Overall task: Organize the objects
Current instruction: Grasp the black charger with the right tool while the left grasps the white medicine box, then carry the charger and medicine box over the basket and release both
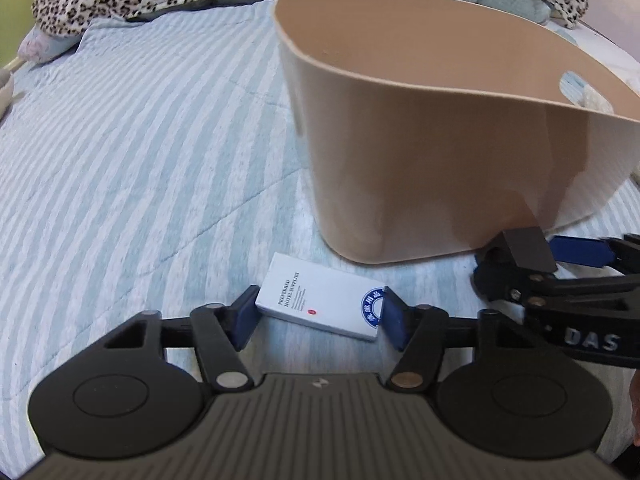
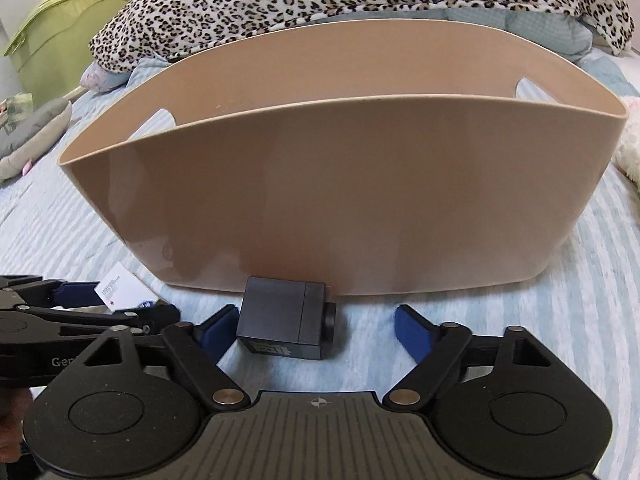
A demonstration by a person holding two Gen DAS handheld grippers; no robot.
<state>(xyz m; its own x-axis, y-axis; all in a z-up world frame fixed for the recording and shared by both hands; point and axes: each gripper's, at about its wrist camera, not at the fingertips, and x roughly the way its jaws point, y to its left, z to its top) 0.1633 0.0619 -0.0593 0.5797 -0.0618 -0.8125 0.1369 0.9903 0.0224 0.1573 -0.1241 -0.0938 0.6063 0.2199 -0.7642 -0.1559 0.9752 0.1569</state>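
Grasping comes first on both sides, since two small items lie on the striped bedspread (image 1: 120, 152) just near of the tan basket (image 2: 320, 208), which stands upright and looks empty as far as its inside shows.

On the left, the left gripper (image 1: 320, 314) brackets the white box (image 1: 320, 304), which lies flat and skewed between the blue pads. The pads seem to touch its two ends, though I cannot tell whether they grip it firmly yet. Squaring the fingers to the box's short ends before closing fully should keep it from twisting out.

On the right, the right gripper (image 2: 316, 328) stands wide, its left pad touching or just beside the dark cube (image 2: 282, 322), the right pad well apart from it. The cube sits close against the basket's near wall. Shifting the gripper left to centre the cube, then closing evenly, would avoid nudging it sideways. Lift each item clear above the high rim before moving it over the basket.
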